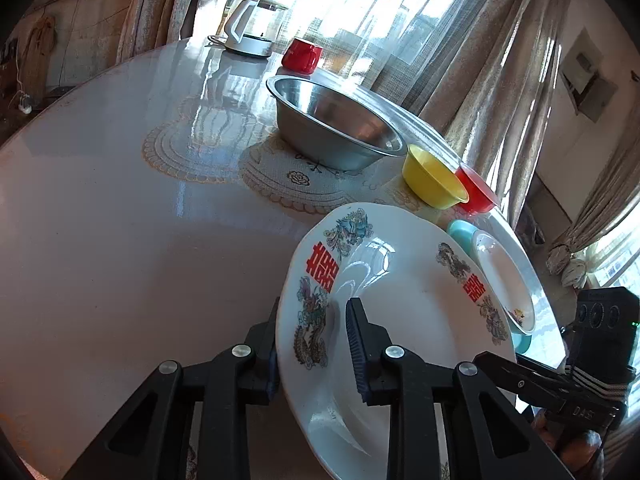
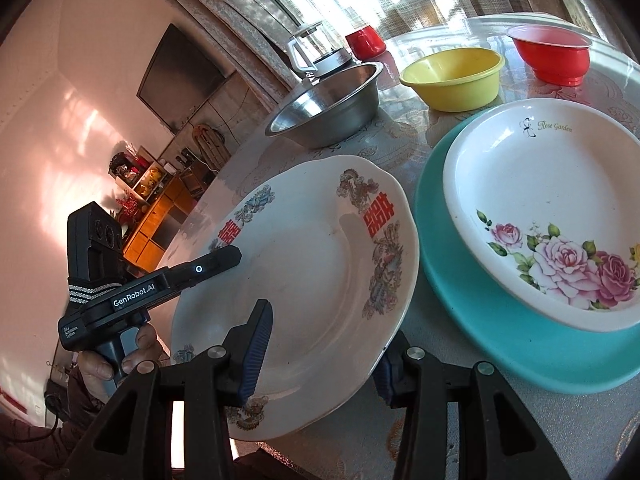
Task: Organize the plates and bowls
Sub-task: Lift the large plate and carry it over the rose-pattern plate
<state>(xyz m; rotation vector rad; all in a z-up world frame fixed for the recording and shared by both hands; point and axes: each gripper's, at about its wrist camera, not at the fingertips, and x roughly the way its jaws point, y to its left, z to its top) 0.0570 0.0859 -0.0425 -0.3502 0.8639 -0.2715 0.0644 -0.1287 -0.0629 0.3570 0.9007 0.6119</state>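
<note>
A white dragon-pattern plate [image 1: 404,304] is held tilted above the table, gripped on opposite rims by both grippers. My left gripper [image 1: 316,328] straddles its left rim; it also shows in the right wrist view [image 2: 216,260]. My right gripper [image 2: 324,340] straddles the plate's [image 2: 304,264] near rim, one finger over it, one under. A white rose plate [image 2: 560,208] lies on a teal plate [image 2: 500,332] to the right. A steel bowl [image 1: 336,120], a yellow bowl [image 1: 432,180] and a red bowl [image 1: 476,192] stand behind.
A white kettle [image 1: 252,28] and a red mug [image 1: 302,56] stand at the far side of the round glass-topped table [image 1: 120,200]. Curtains and windows are behind. The table edge runs close on the right of the left wrist view.
</note>
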